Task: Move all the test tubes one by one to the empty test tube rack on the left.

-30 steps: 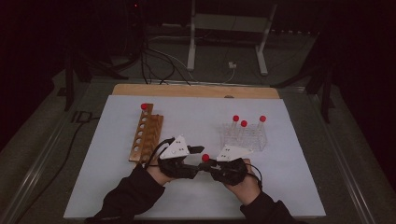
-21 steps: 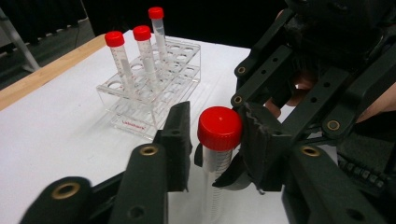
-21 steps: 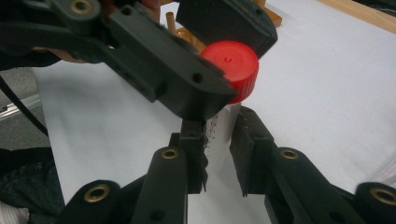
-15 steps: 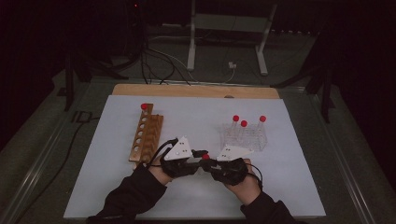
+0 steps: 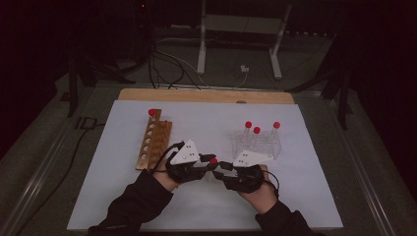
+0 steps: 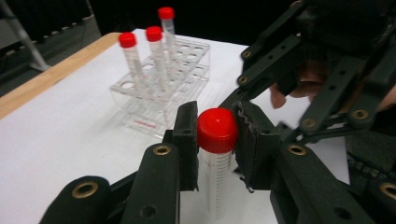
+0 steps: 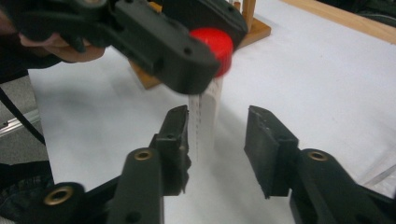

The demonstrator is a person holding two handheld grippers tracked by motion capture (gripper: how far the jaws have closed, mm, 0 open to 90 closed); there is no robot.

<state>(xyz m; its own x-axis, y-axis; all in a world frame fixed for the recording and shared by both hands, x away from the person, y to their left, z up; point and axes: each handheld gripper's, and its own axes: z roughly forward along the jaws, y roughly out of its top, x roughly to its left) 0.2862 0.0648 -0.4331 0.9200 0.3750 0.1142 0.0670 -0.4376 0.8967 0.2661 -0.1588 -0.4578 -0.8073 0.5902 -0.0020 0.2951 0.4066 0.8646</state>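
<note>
On the left of the counter [image 5: 123,196] we have the wooden rack [image 5: 154,145], with one red-capped tube [image 5: 151,112] standing in its far hole and the other holes bare. Moving inward, our left gripper [image 6: 215,140] has just been closing, and its fingers [image 6: 187,140] now clamp the neck of a red-capped centrifuge tube [image 6: 216,158] right under the cap, holding it upright above the white sheet, midway between the two racks. Opposite it comes our right gripper [image 7: 217,149]. Its fingers [image 7: 175,140] have just been opening and now stand a little apart on either side of the tube's lower body, no longer pressing on it. So the handover looks done, left hand now in charge. Further right, the clear plastic rack [image 5: 256,143] holds three more red-capped tubes [image 5: 256,131].

By our reckoning we're early in the transfer: one tube is in the wooden rack, one is in the air, and three wait. Next, we judge, the right hand clears off and the left carries the tube to a free hole.
</note>
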